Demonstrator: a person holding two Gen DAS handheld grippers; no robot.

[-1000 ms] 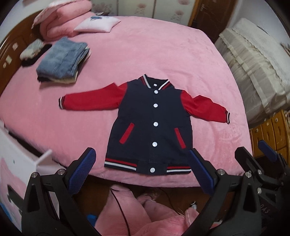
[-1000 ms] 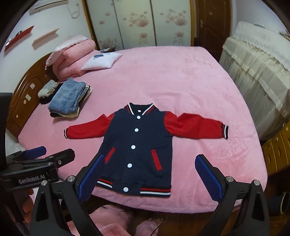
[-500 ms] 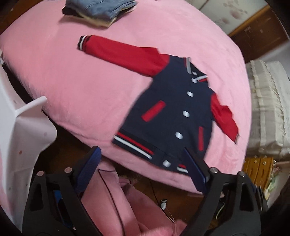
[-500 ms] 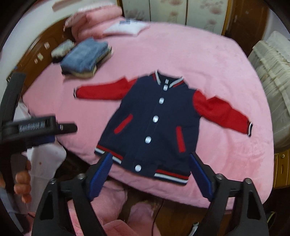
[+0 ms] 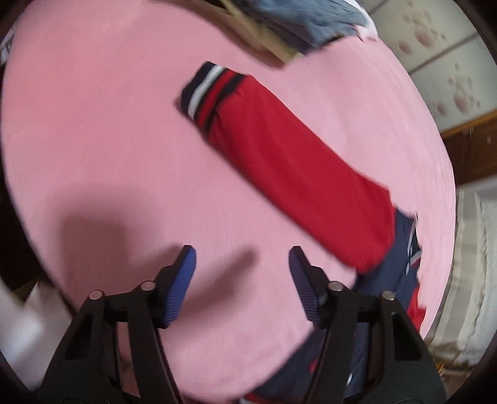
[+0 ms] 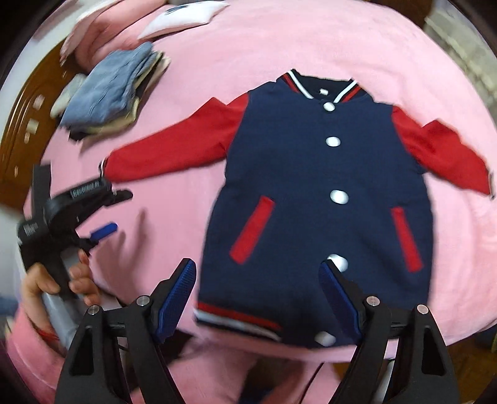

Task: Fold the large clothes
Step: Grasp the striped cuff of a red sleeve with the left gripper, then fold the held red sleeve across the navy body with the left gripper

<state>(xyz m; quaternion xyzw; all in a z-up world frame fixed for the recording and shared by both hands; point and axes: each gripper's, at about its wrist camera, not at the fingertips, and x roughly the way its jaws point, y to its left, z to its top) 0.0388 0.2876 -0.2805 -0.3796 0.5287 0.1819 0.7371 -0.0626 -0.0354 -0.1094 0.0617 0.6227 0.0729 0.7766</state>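
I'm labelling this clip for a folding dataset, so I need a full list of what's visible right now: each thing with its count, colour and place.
jacket: one, navy body with red sleeves and white snaps, spread flat front-up on the bed, unfolded
sleeve cuff: one, navy, white and red stripes, end of the sleeve ahead of the left gripper
bed cover: one, pink, under everything
folded clothes: one stack, blue denim on top, on the bed beyond the jacket's sleeve
pillow: one, white, far end of the bed
headboard: one, brown wood, far left
left gripper: black with blue pads, open, above bare cover near the sleeve
right gripper: black with blue pads, open, over the jacket's hem
hand: one, holding the left gripper's handle
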